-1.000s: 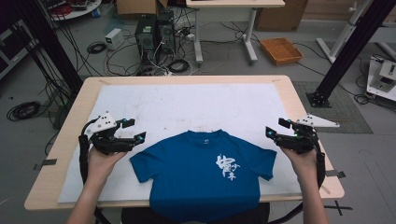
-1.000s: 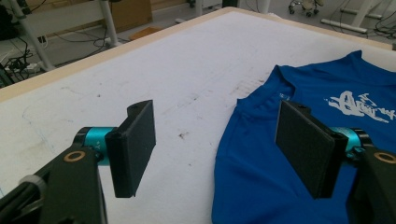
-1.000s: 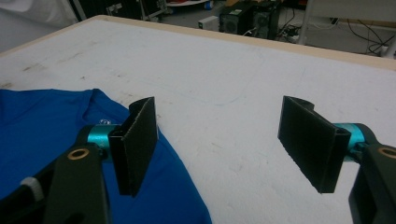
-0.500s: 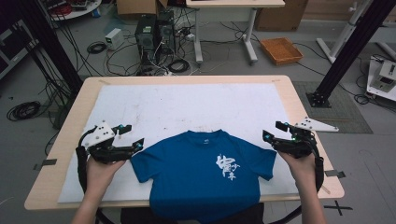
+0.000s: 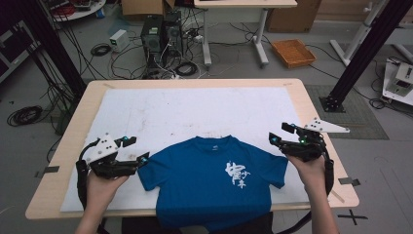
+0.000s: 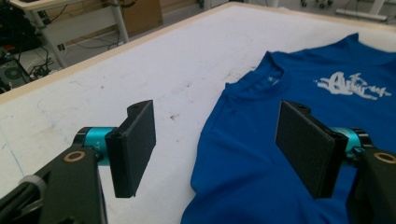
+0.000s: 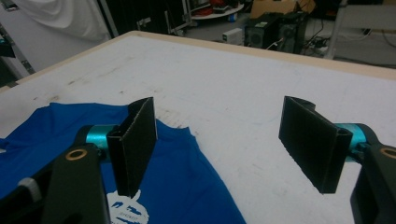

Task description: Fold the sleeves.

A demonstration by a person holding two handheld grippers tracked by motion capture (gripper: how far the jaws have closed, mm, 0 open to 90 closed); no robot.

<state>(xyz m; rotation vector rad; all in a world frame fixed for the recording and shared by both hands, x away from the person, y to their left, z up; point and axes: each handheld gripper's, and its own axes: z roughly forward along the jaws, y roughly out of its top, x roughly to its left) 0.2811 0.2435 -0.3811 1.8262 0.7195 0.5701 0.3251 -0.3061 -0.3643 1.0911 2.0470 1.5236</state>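
A blue T-shirt [image 5: 209,180] with a white print lies face up on the white mat [image 5: 195,109], collar toward the far side and hem hanging over the near table edge. My left gripper [image 5: 138,148] is open just off the shirt's left sleeve. In the left gripper view its jaws [image 6: 215,140] stand wide apart above the sleeve and shoulder of the shirt [image 6: 299,79]. My right gripper [image 5: 280,134] is open beside the right sleeve. In the right gripper view it [image 7: 219,140] hovers over the sleeve edge of the shirt [image 7: 182,186] and bare mat.
The wooden table [image 5: 195,82] carries the mat, with bare mat beyond the shirt. On the floor behind are computer towers [image 5: 160,31], cables, another desk and an orange tray [image 5: 293,52]. Black frame posts [image 5: 363,53] stand at the right.
My left gripper has drawn back toward the near edge beside the left sleeve. The right gripper has shifted slightly inward toward the right sleeve. The shirt has not moved.
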